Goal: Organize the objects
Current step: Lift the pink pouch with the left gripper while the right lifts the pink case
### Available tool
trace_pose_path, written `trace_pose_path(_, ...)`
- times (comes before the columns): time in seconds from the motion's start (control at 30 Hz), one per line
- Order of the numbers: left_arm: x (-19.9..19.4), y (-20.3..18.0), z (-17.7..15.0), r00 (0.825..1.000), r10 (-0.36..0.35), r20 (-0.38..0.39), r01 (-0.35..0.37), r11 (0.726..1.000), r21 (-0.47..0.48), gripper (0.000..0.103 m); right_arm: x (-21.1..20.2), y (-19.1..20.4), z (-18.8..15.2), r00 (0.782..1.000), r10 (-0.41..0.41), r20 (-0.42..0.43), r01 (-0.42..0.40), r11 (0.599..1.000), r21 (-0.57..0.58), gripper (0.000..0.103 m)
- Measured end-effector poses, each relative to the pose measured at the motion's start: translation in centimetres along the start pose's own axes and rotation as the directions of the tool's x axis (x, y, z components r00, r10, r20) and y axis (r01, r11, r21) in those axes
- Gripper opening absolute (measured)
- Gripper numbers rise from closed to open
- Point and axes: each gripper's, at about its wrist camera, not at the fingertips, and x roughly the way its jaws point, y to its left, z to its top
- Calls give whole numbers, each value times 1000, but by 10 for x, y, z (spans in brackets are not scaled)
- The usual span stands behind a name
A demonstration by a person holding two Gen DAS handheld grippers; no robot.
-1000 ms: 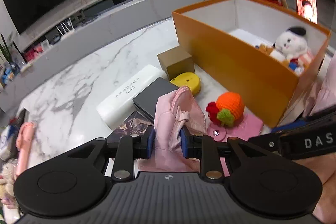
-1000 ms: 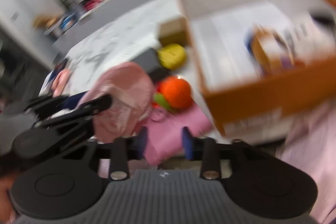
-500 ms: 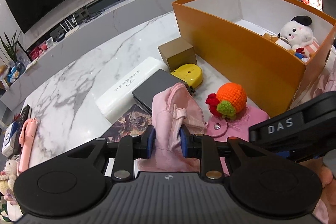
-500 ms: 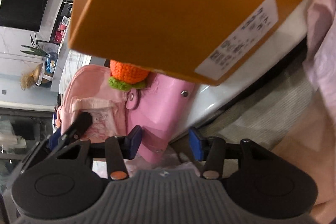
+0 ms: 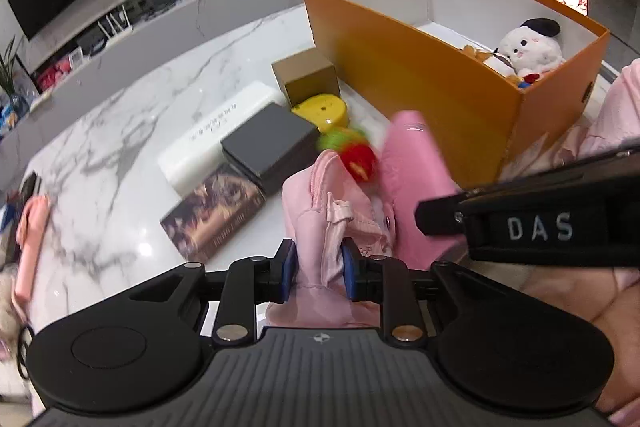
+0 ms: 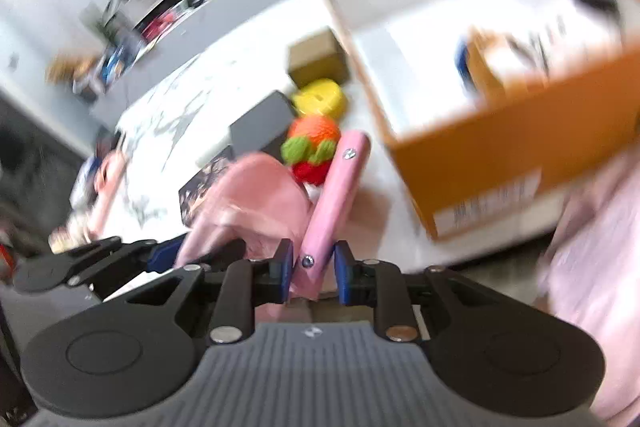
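Pink flap [image 6: 340, 195] now lifted off desk [image 5: 120, 147] & stood on edge beside orange box [image 5: 440, 99], clamped by right gripper [image 6: 312, 269], jaws just closed on it. Crochet toy [image 5: 352, 151] tipped over w/ it.

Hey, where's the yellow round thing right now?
In the left wrist view the yellow round case sits on the marble table mid-frame, just in front of the small brown box, left of the orange box, beside the grey box.
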Motion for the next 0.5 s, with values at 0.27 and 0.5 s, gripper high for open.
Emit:
trace_pose_path(0.27,-5,4,-11,998,-55,-14,54,997,-62,29,0,29,-4,999,-41,-33,32,971,-237,22)
trace_pose_path(0.5,-4,21,-7,988,-152,-18,147,977,-157,38,7,14,7,998,-8,-65,-5,979,-203,26)
